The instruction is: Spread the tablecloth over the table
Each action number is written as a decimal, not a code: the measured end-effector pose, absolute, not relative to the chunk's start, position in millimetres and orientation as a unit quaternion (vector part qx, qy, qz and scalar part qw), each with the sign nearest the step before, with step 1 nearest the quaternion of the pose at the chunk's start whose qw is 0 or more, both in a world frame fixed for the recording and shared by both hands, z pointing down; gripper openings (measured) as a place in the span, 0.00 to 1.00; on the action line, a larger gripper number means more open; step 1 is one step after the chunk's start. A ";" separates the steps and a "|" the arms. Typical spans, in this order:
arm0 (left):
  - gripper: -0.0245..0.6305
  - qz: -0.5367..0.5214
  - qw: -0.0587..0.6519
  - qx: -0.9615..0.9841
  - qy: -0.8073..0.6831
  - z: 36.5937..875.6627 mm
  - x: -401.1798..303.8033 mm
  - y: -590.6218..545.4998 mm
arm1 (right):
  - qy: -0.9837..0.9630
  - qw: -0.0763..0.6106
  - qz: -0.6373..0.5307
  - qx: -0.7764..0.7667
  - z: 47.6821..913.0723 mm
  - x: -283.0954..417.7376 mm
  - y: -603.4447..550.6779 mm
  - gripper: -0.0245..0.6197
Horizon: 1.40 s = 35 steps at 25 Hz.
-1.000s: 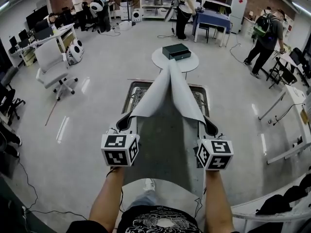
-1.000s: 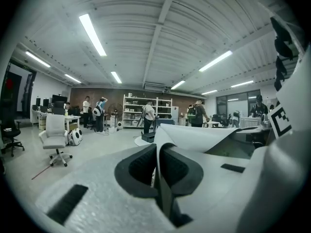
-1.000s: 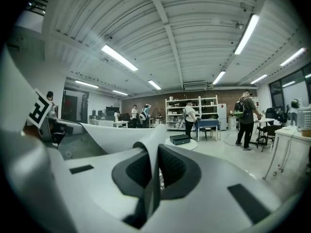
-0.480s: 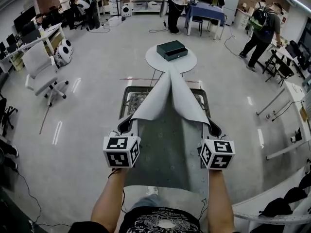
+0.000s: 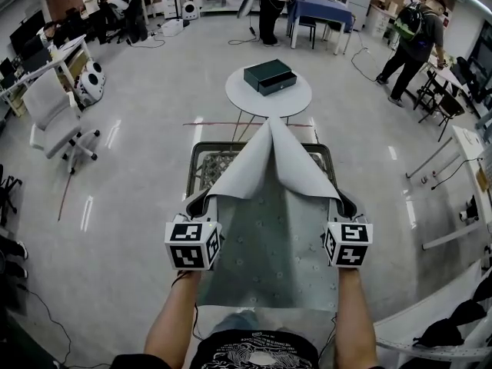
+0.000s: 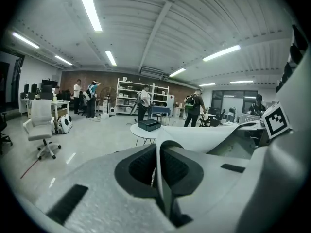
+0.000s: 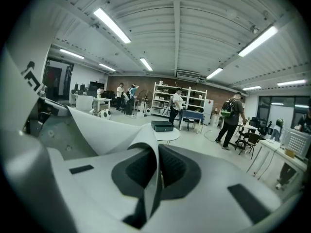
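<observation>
Nearest the person, the left gripper (image 5: 197,201) is pinching one corner of the grey tablecloth (image 5: 269,237), its jaws pressed together on the fabric. The right gripper (image 5: 346,204) is clamping the other corner in the same way. Between and below the two, the cloth is spreading flat, its near edge reaching over the person's legs. Two paler flaps are running from the grippers and meeting in a peak over the far end of the table (image 5: 209,164), whose bare top is showing beside the left flap. Beyond it, a round white table (image 5: 250,102) is carrying a dark box (image 5: 269,76). Further off, people are standing among desks and shelves.
</observation>
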<state>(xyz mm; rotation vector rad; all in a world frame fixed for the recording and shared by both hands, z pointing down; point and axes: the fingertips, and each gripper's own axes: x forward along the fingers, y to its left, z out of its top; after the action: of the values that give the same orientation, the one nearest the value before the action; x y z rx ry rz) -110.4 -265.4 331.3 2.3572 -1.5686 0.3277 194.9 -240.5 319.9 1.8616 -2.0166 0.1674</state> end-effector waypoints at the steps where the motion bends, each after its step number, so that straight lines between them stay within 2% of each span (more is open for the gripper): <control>1: 0.05 0.116 0.148 0.817 -0.545 335.0 -112.7 -269.6 | -0.718 0.200 0.059 0.664 323.1 195.1 -245.7 0.05; 12: 0.05 0.148 0.166 0.807 -0.547 383.5 -126.2 -299.8 | -0.711 0.236 0.068 0.659 371.5 194.6 -284.2 0.05; 35: 0.06 0.231 0.141 0.786 -0.555 457.7 -111.6 -321.6 | -0.711 0.288 0.031 0.641 423.5 219.9 -315.1 0.05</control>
<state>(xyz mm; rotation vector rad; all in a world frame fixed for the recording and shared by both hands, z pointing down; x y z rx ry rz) -111.6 -321.6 457.7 2.2712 -1.6033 0.6672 219.9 -315.1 423.5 1.7117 -1.8985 0.0825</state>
